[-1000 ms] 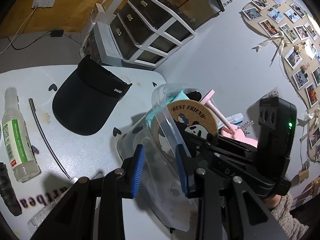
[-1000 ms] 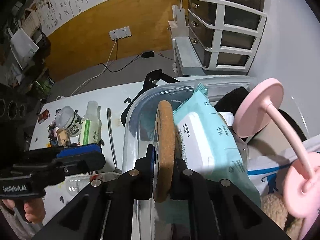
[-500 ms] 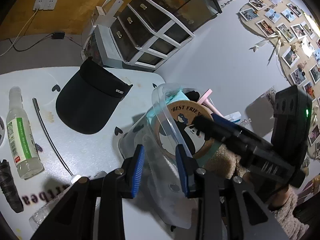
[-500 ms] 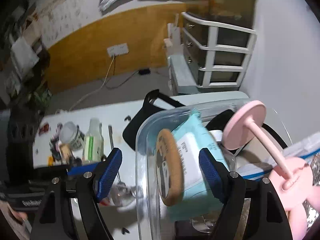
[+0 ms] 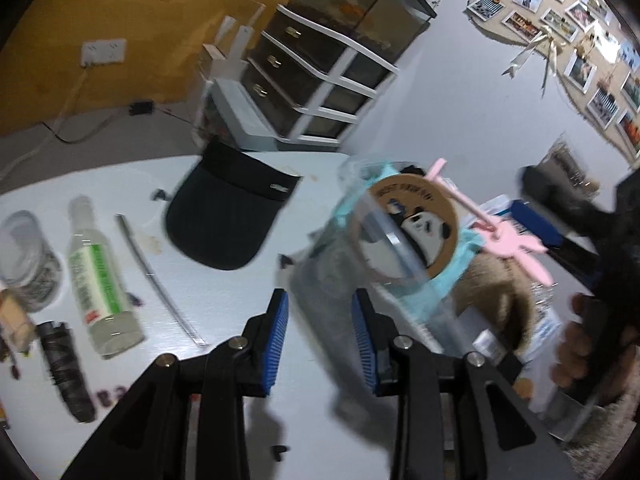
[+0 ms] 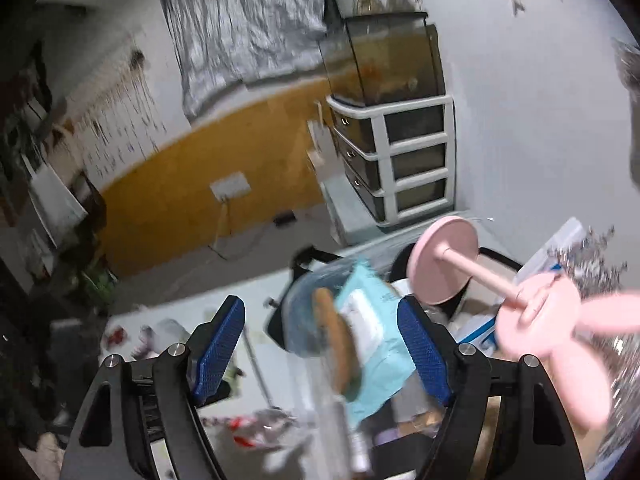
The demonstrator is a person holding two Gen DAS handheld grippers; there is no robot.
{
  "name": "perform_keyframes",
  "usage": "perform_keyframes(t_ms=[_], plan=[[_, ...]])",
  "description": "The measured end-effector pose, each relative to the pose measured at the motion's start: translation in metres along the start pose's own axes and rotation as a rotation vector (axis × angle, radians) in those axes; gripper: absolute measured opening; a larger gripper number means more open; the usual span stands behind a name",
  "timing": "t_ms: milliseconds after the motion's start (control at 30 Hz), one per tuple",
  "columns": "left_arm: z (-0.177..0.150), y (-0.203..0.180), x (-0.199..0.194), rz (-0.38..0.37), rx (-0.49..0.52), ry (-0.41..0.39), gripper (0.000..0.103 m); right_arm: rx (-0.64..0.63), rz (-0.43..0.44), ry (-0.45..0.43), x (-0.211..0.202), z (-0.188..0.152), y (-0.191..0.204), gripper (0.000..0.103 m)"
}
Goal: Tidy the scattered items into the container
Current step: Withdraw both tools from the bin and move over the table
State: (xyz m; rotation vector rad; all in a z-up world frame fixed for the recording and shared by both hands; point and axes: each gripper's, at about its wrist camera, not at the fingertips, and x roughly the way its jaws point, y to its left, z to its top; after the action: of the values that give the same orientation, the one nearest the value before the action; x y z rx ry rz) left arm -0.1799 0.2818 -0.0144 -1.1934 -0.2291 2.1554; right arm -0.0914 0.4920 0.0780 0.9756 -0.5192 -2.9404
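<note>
The clear plastic container (image 5: 384,240) stands on the white counter (image 5: 224,292), packed with a cork panda coaster (image 5: 412,228) standing on edge against a teal wipes pack (image 6: 376,320), a pink stand (image 6: 476,268) and a brown plush (image 5: 496,292).

The left gripper (image 5: 322,336) points down at the counter just in front of the container. Its jaws are opening; the container's near wall lies by the right-hand blue pad, and no pad presses on it, so nothing is gripped.

The right gripper (image 6: 320,348) has its jaws spread wide and released. In its own view the coaster and the wipes pack show between the two blue pads but beyond them, inside the container, touching neither pad.

Still loose on the counter, left of the container: a black visor (image 5: 232,216), a thin metal rod (image 5: 156,276), a clear bottle with a green label (image 5: 100,276), a small jar (image 5: 24,256) and a dark roll (image 5: 68,368). A hand (image 5: 580,352) holding the right gripper's handle shows at the right edge.
</note>
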Motion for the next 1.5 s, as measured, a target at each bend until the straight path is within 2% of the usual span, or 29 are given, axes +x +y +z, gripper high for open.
perform_keyframes(t_ms=[33, 100, 200, 267, 300, 467, 800, 967, 1333, 1500], plan=[[-0.004, 0.002, -0.004, 0.033, 0.006, -0.015, 0.069, 0.021, 0.026, 0.011, -0.001, -0.005, 0.001, 0.079], [-0.013, 0.005, -0.017, 0.084, 0.014, -0.071, 0.085, 0.056, 0.066, 0.045, -0.002, -0.014, 0.004, 0.079], [-0.022, 0.011, -0.033, 0.134, 0.042, -0.110, 0.090, 0.047, 0.084, 0.053, -0.005, -0.031, 0.014, 0.079], [-0.028, 0.016, -0.041, 0.168, 0.051, -0.117, 0.099, 0.014, 0.083, 0.031, -0.010, -0.042, 0.023, 0.100], [-0.031, 0.019, -0.045, 0.187, 0.056, -0.121, 0.101, -0.005, 0.082, 0.022, -0.012, -0.048, 0.028, 0.103], [-0.043, 0.032, -0.065, 0.275, 0.062, -0.129, 0.102, -0.068, 0.064, 0.049, -0.010, -0.071, 0.050, 0.103], [-0.072, 0.043, -0.101, 0.388, 0.114, -0.171, 0.102, -0.054, 0.001, 0.082, -0.004, -0.109, 0.073, 0.103], [-0.085, 0.054, -0.114, 0.413, 0.104, -0.167, 0.102, -0.086, 0.007, 0.179, 0.003, -0.129, 0.090, 0.103], [-0.121, 0.100, -0.148, 0.477, 0.054, -0.146, 0.102, -0.101, 0.009, 0.268, 0.014, -0.174, 0.130, 0.103], [-0.143, 0.127, -0.160, 0.481, 0.018, -0.100, 0.102, -0.111, -0.004, 0.309, 0.025, -0.194, 0.146, 0.103]])
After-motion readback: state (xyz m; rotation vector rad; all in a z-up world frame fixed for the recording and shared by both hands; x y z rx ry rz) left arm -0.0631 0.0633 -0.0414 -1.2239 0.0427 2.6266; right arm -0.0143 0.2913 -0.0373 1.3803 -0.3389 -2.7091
